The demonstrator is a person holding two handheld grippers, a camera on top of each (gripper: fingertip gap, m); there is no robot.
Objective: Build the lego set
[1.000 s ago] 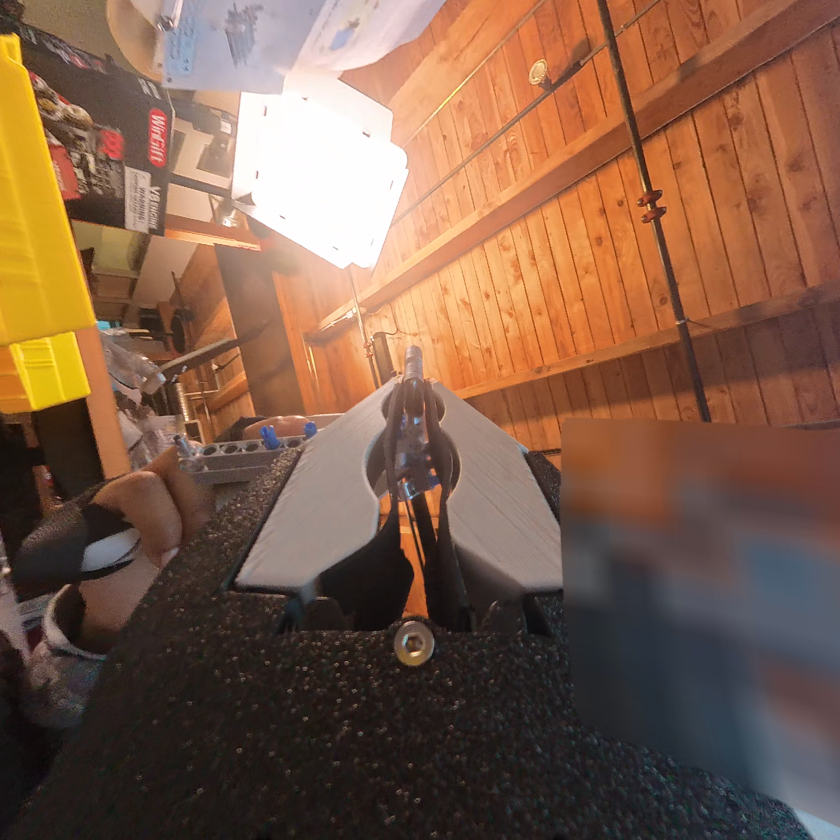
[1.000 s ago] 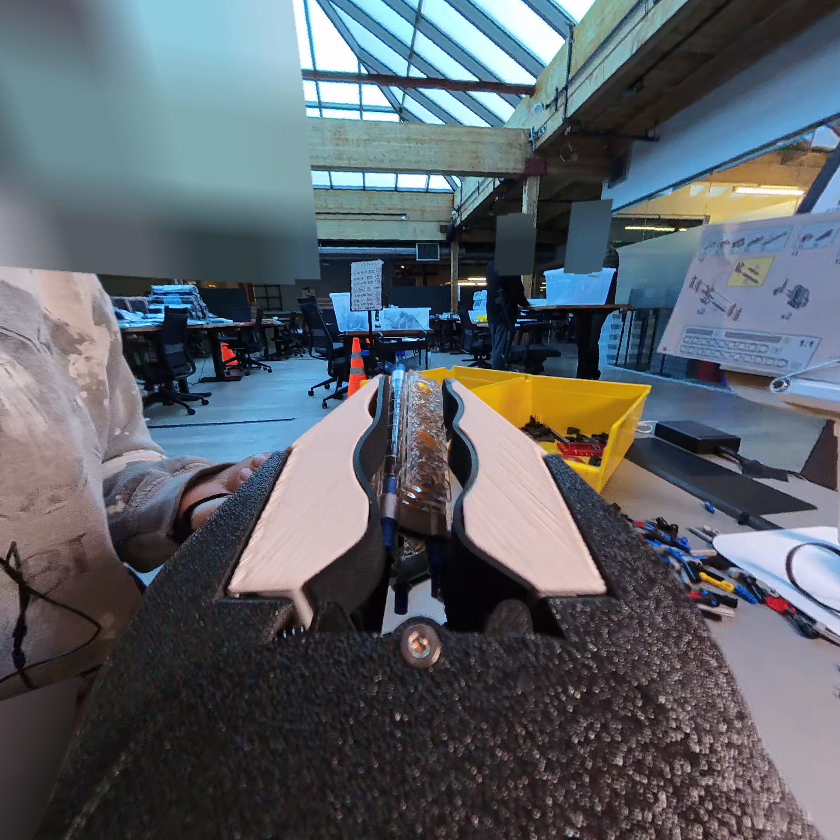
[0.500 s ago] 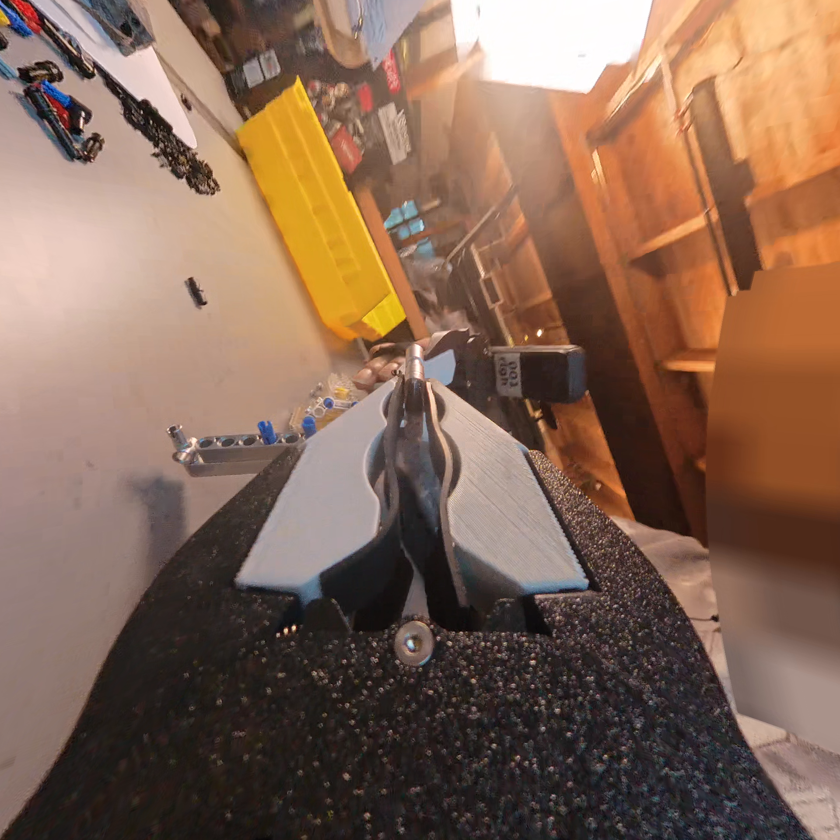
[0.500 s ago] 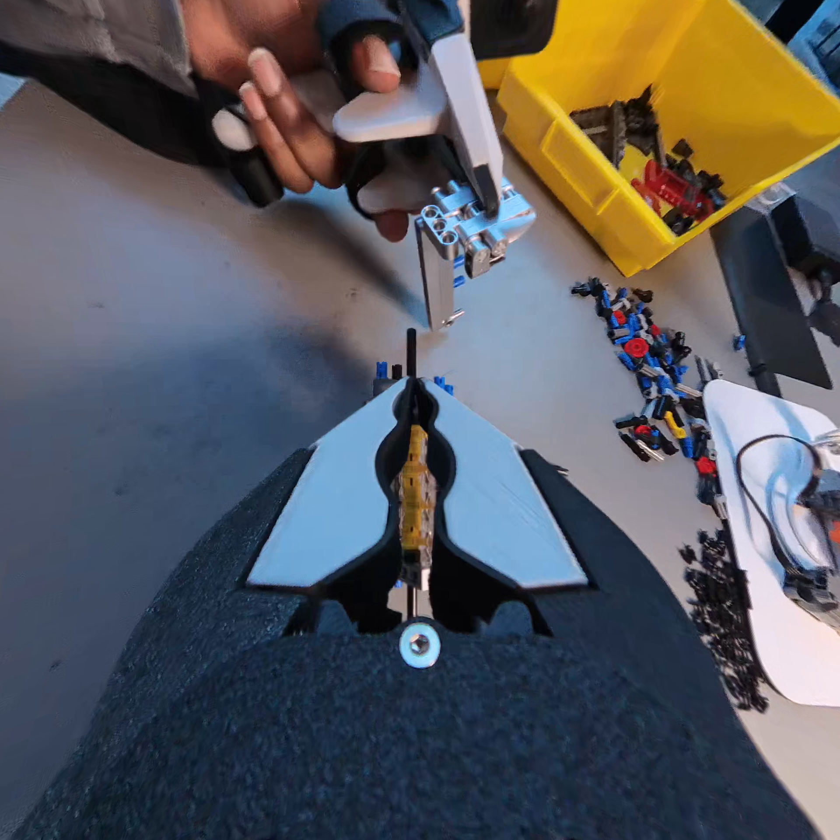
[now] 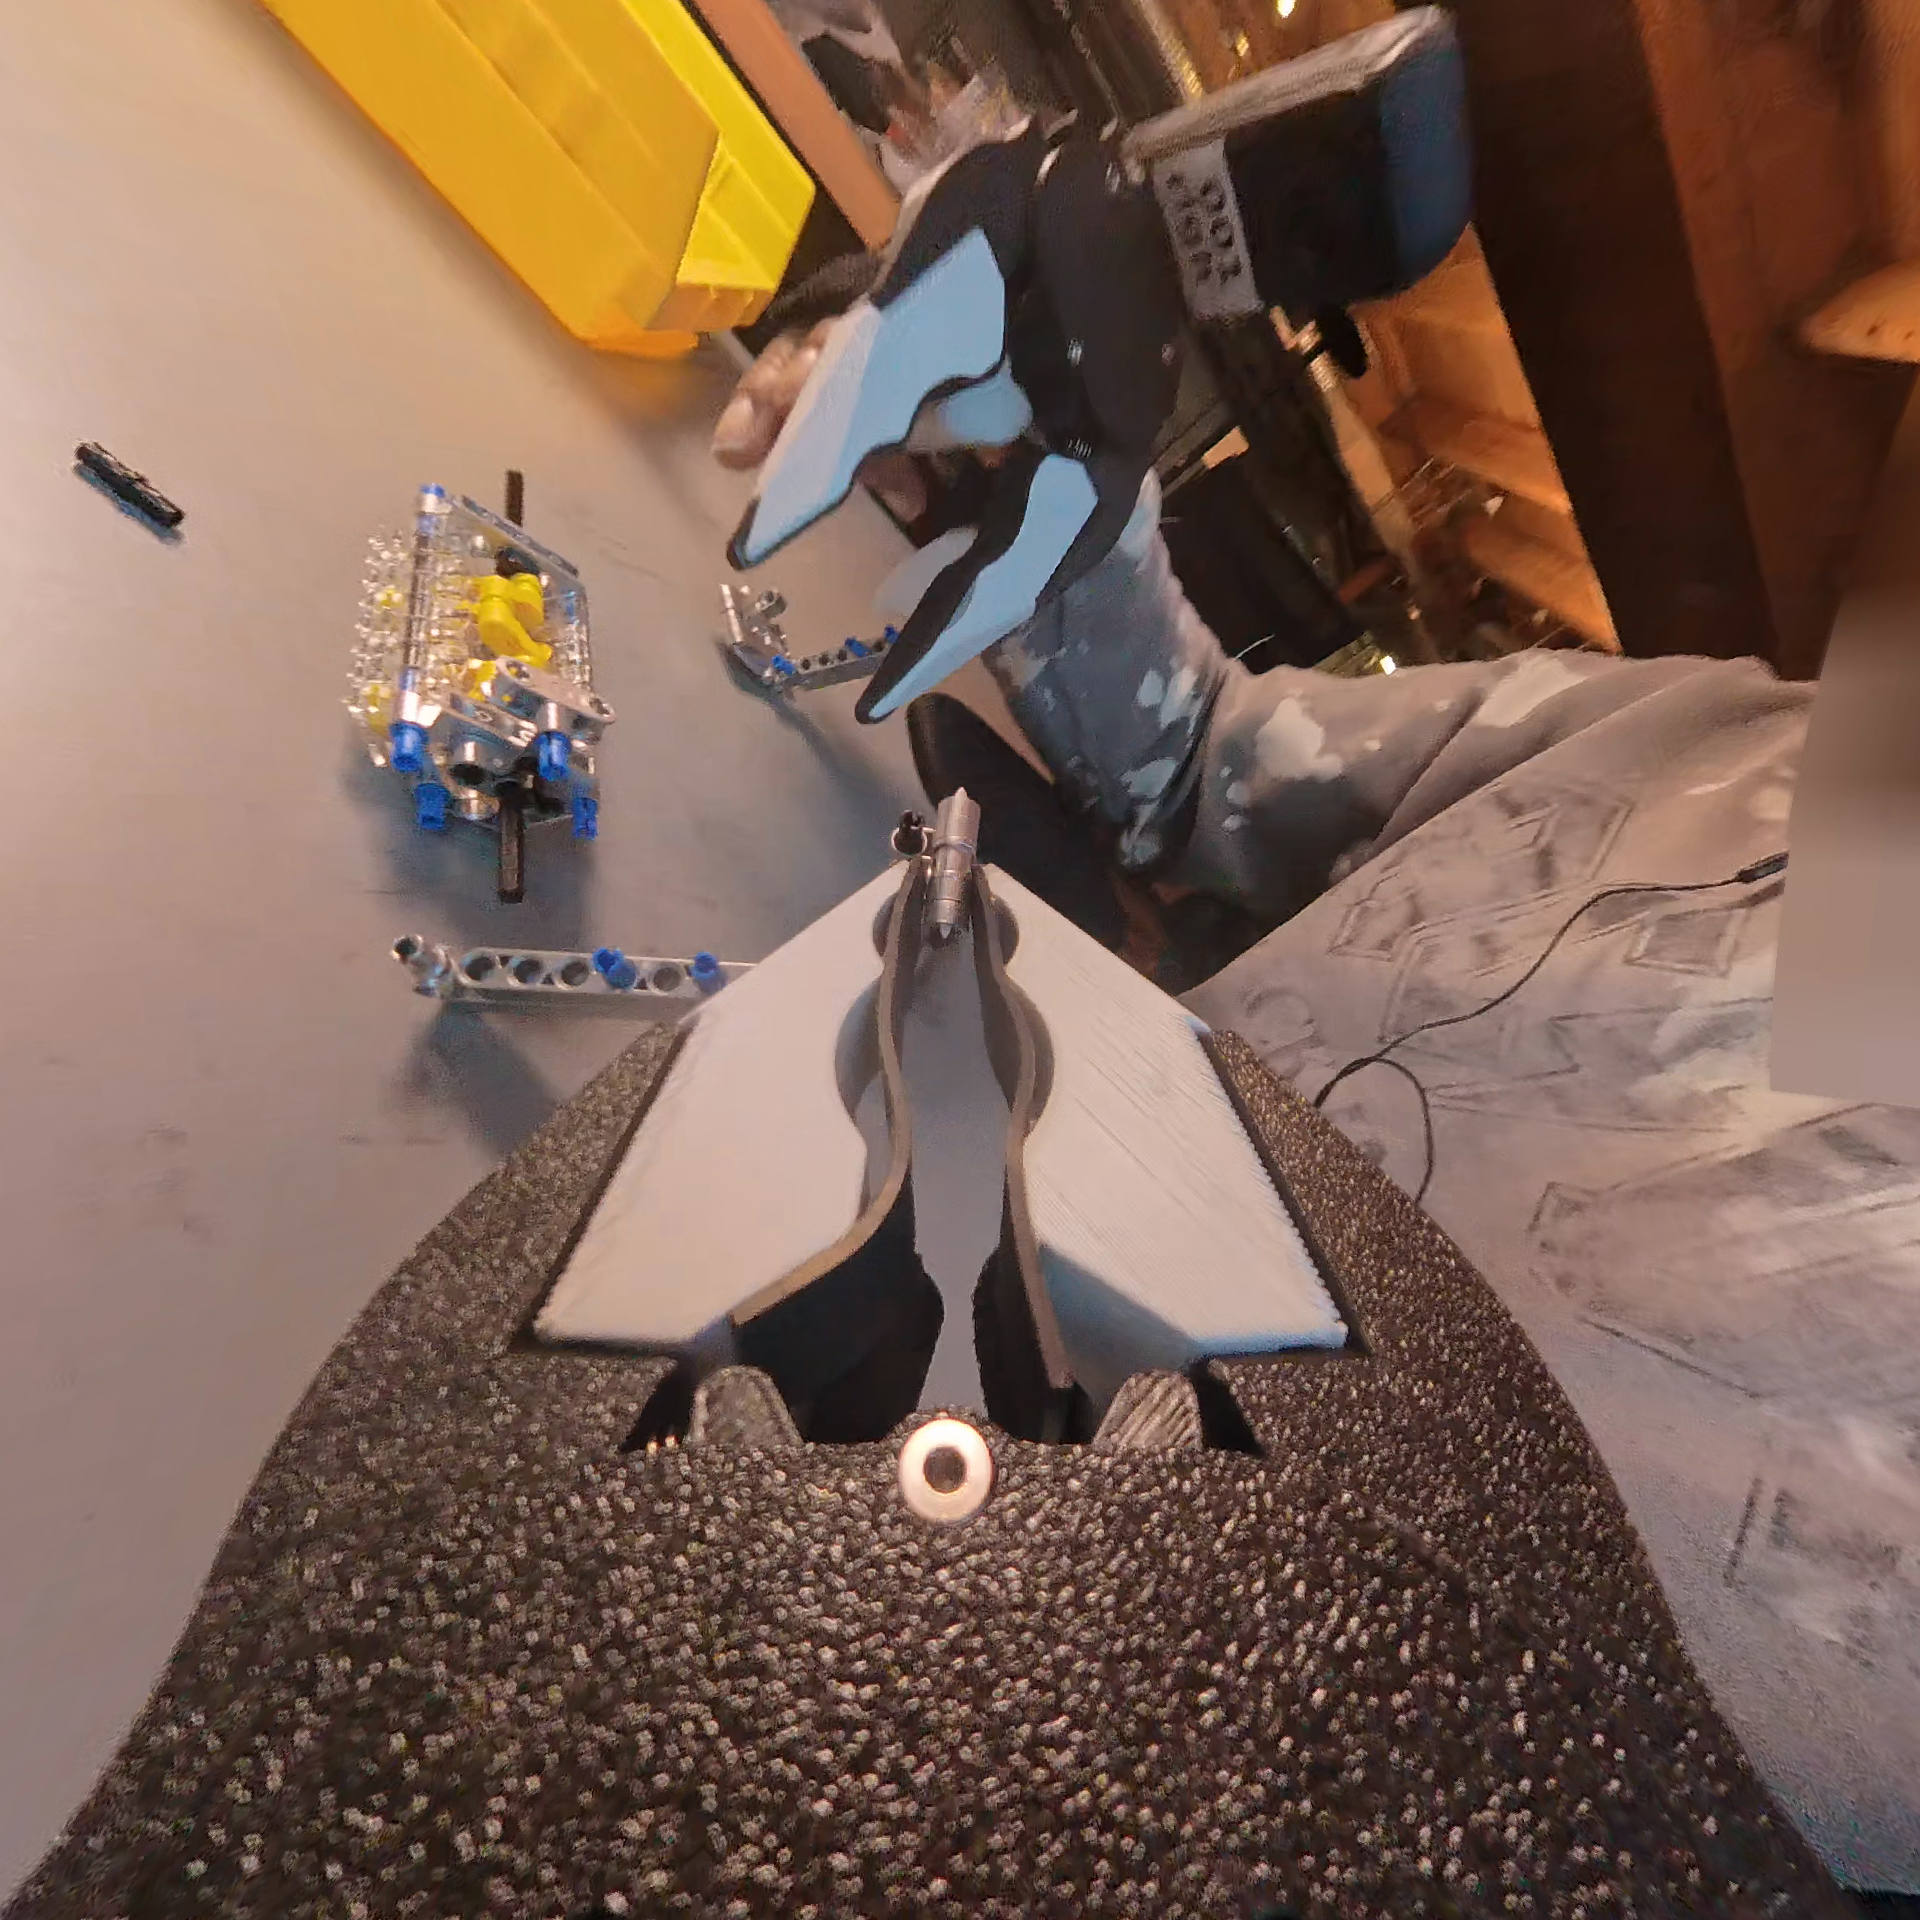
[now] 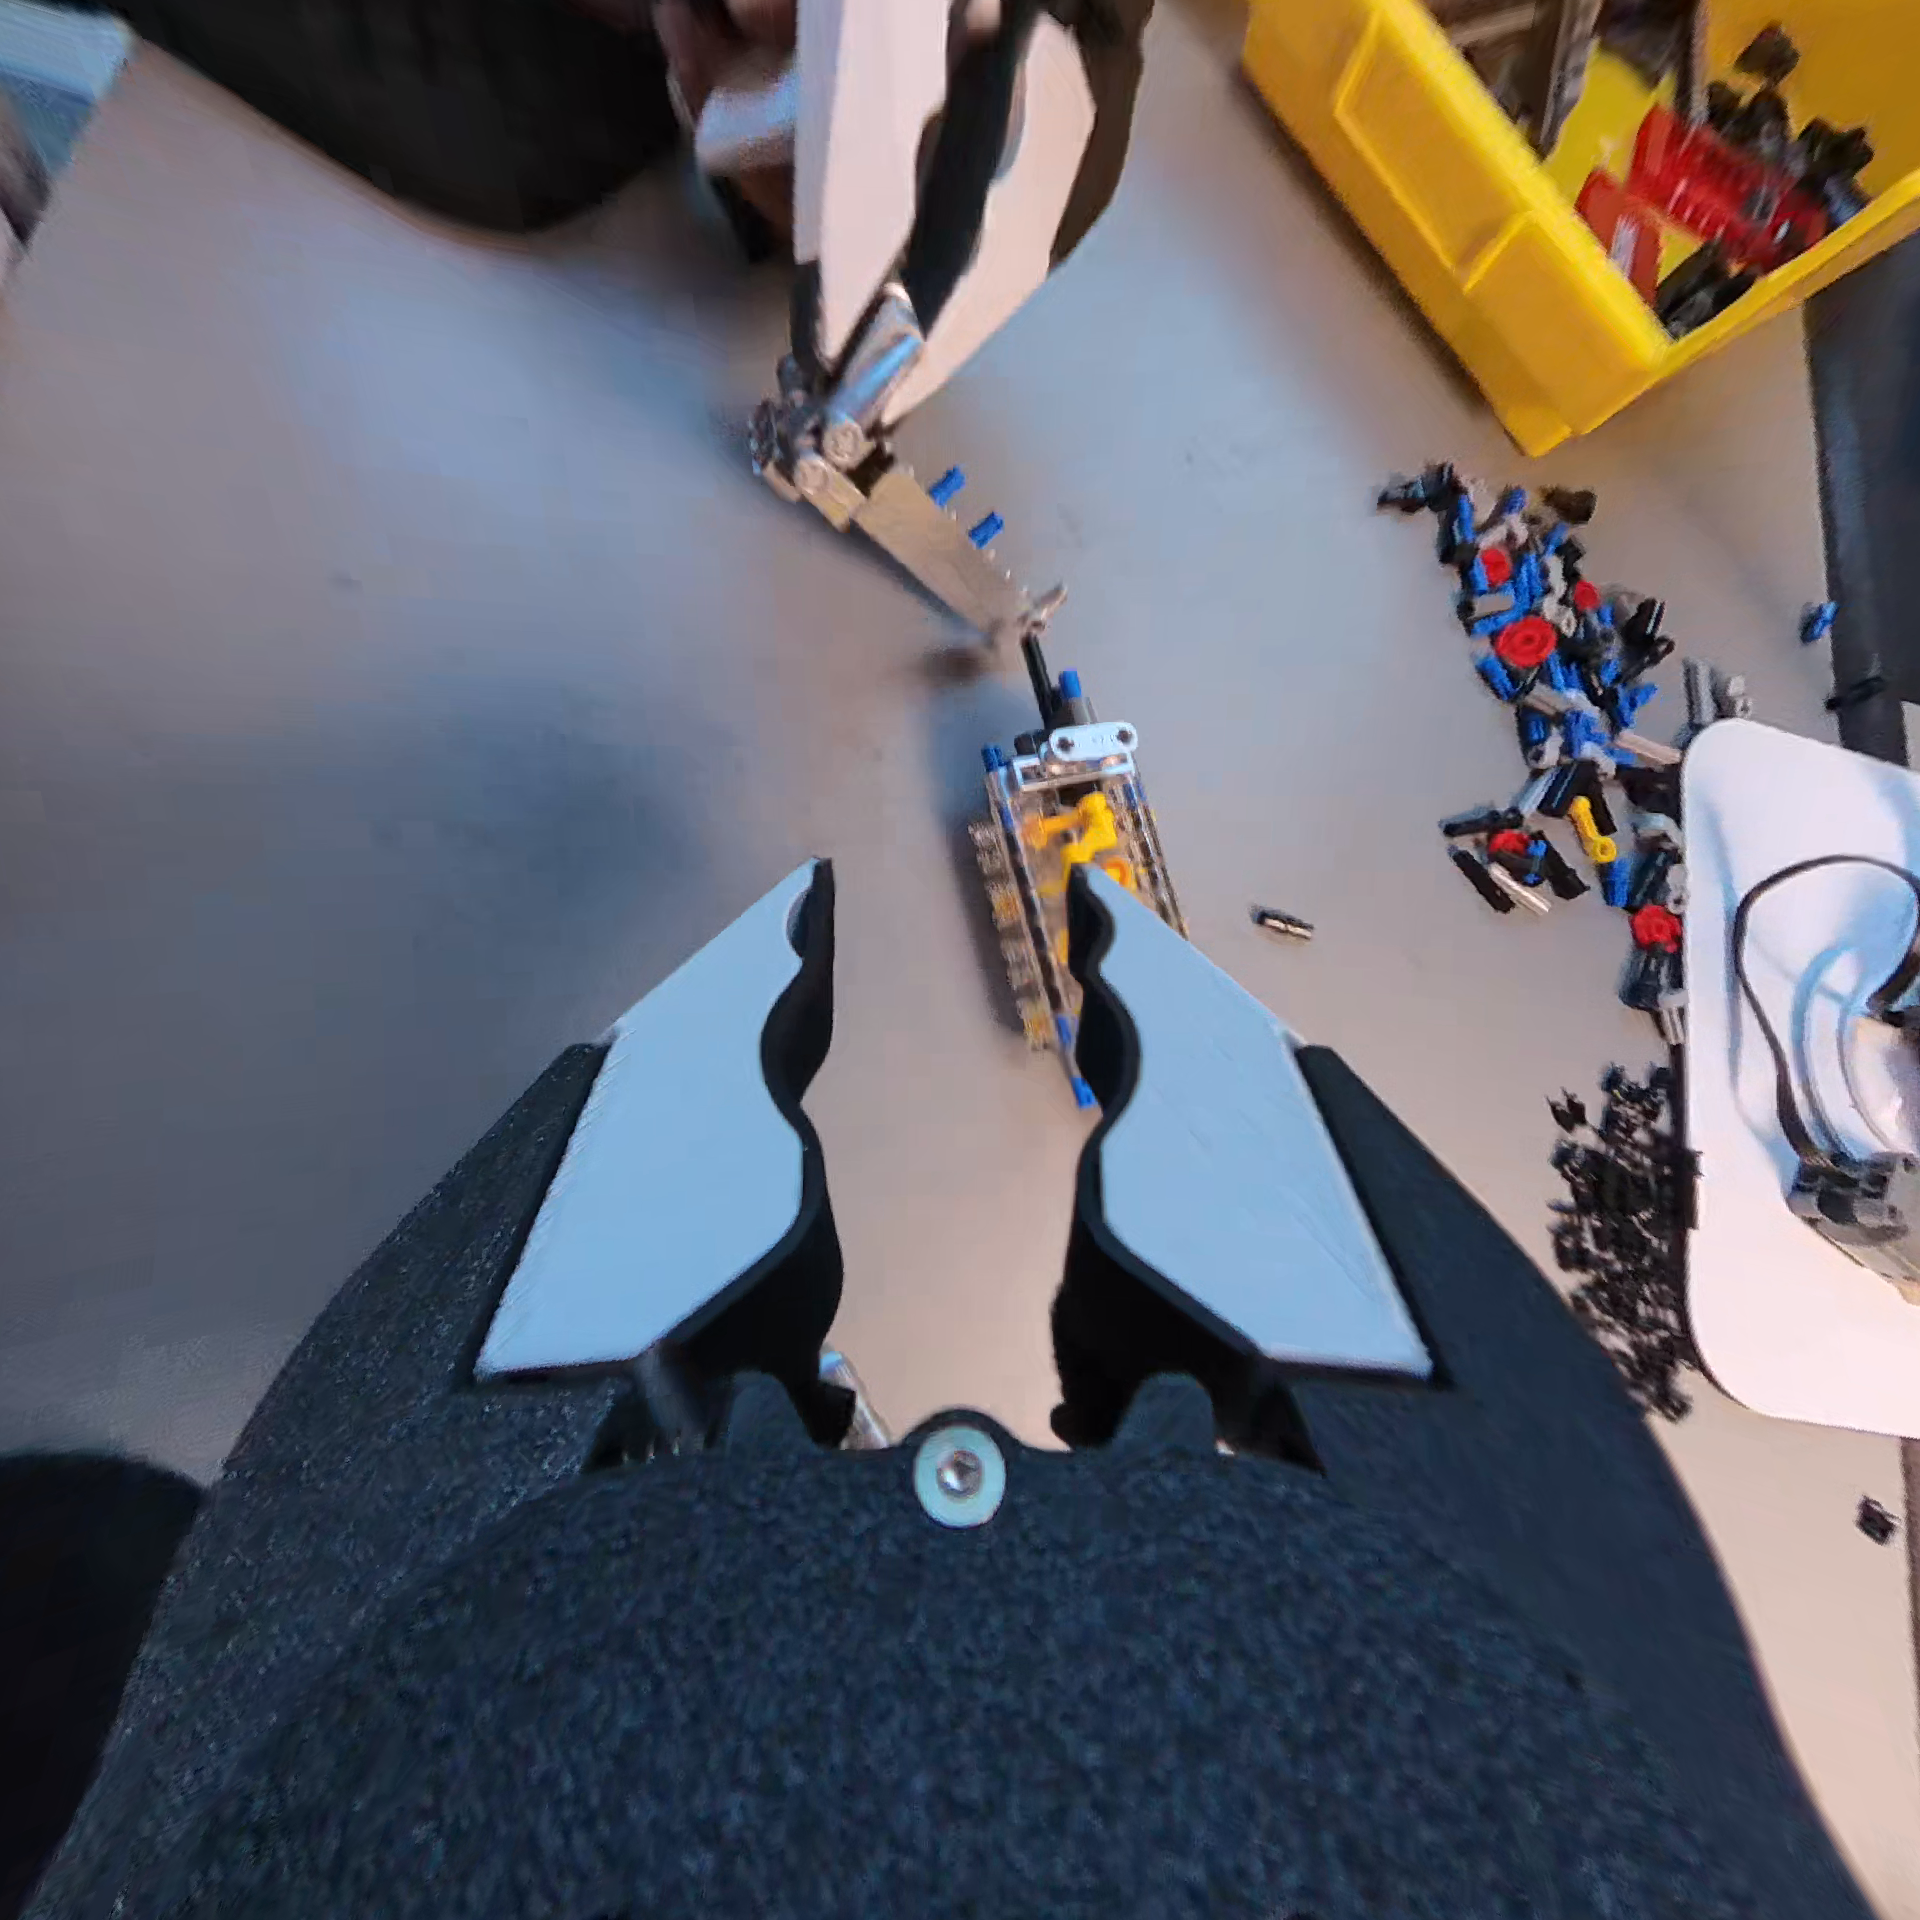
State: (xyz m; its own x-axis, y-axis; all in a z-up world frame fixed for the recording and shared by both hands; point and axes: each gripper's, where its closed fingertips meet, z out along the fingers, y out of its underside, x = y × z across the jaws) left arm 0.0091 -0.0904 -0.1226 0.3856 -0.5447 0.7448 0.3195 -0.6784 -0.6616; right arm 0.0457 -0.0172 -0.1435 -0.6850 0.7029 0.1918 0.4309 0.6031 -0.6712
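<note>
Pale grey tabletop [image 6: 416, 727] fills both views. A yellow plastic bin [image 6: 1507, 239] of red and black parts stands at its far right in the right wrist view; in the left wrist view yellow bins [image 5: 582, 177] sit at the far left. A white rounded tray [image 6: 1766, 1091] with a black cable lies at the right edge, and between it and the bin is a loose scatter of small blue, red and black building pieces [image 6: 1558, 675].

The right gripper [image 6: 951, 883], grey-white fingers on a black textured body, stands wide apart and holds nothing. Its right fingertip hangs over the near end of a clear-walled block assembly with yellow parts inside and blue pins [image 6: 1070, 862], which lies on the table; whether they touch cannot be told. In the left wrist view this gripper [image 5: 821, 634] hangs agape above the table.

The left gripper [image 5: 940, 883] is pinched narrow on a grey perforated beam with blue pins [image 6: 935, 530]. The beam slants down from its fingertips, its low end close to the assembly's black axle. In the left wrist view the beam [image 5: 561, 971] juts left of the fingers. Another small grey angled beam [image 5: 800, 649] lies beyond, near the right gripper, and a short black pin [image 5: 130, 483] lies at the far left.
</note>
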